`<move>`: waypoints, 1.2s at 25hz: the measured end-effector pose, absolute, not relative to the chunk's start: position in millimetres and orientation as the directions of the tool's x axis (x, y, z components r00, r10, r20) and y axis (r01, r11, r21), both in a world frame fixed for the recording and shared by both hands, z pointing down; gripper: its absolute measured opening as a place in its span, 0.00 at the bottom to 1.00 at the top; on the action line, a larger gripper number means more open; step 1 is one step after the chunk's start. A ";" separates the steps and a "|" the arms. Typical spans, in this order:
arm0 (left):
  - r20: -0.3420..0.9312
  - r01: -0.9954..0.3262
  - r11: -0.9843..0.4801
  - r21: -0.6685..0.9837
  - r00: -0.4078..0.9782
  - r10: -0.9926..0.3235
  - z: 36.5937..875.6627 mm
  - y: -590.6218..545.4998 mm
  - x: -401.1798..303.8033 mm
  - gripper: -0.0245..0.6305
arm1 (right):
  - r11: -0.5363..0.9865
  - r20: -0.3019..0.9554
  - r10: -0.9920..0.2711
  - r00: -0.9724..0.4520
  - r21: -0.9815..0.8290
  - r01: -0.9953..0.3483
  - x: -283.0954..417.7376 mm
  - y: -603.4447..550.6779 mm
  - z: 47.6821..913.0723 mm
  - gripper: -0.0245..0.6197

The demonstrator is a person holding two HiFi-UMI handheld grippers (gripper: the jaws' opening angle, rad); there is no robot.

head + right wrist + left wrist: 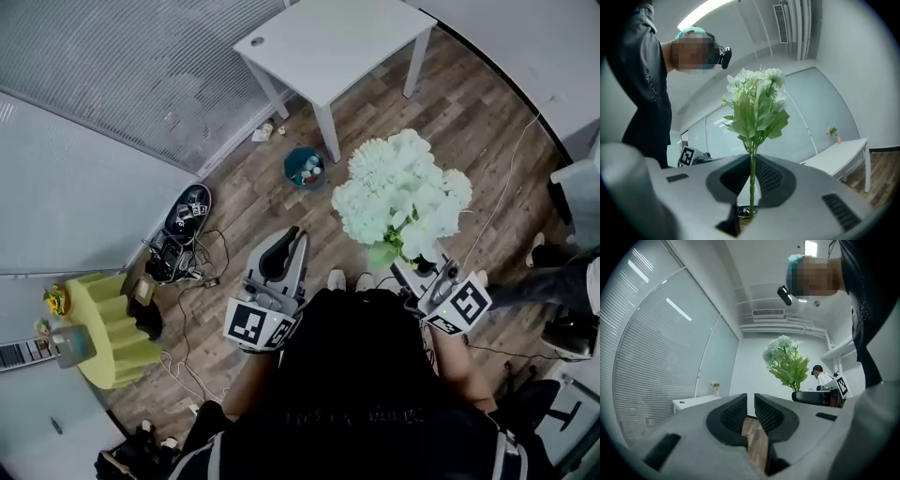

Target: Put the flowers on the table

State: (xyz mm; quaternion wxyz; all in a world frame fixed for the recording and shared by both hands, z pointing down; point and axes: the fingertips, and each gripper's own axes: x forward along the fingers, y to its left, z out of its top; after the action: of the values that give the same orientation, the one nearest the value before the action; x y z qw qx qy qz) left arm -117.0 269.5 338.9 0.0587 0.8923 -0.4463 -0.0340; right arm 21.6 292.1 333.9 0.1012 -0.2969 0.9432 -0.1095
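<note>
Head view: the right tongs (413, 269) hold the white flowers (403, 192) upright above the wooden floor (487, 122), well apart from the white worktop (328, 42). The left tongs (293, 242) sit alongside, empty.
Left gripper view: jaws all but together, a thin slit between them, nothing in it.
Right gripper view: jaws clamped on the green stem (752, 183), blooms above

Left tongs (750, 400) raised forward, jaws close together, empty. Right tongs (753, 161) upright, clamped on flower stem (752, 185).
</note>
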 end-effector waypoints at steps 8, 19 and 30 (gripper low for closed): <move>-0.084 -0.753 -0.658 0.028 0.654 -0.752 321.1 307.2 -89.9 0.09 | 0.774 -0.144 -0.619 -0.772 -0.278 -0.569 80.5 298.5 347.2 0.11; -0.056 -0.735 -0.673 0.083 0.671 -0.739 330.4 281.0 -58.6 0.07 | 0.772 -0.142 -0.613 -0.777 -0.315 -0.552 118.1 285.8 360.1 0.11; -0.077 -0.699 -0.704 0.127 0.701 -0.709 340.8 172.2 -49.4 0.07 | 0.803 -0.095 -0.557 -0.825 -0.313 -0.507 89.1 198.7 372.9 0.11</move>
State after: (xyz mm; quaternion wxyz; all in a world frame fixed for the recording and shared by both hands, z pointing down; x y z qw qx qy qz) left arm -49.4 172.2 340.8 0.0439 0.9211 -0.3821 -0.0598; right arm 89.1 198.7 372.9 0.0914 -0.2815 0.9451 -0.1382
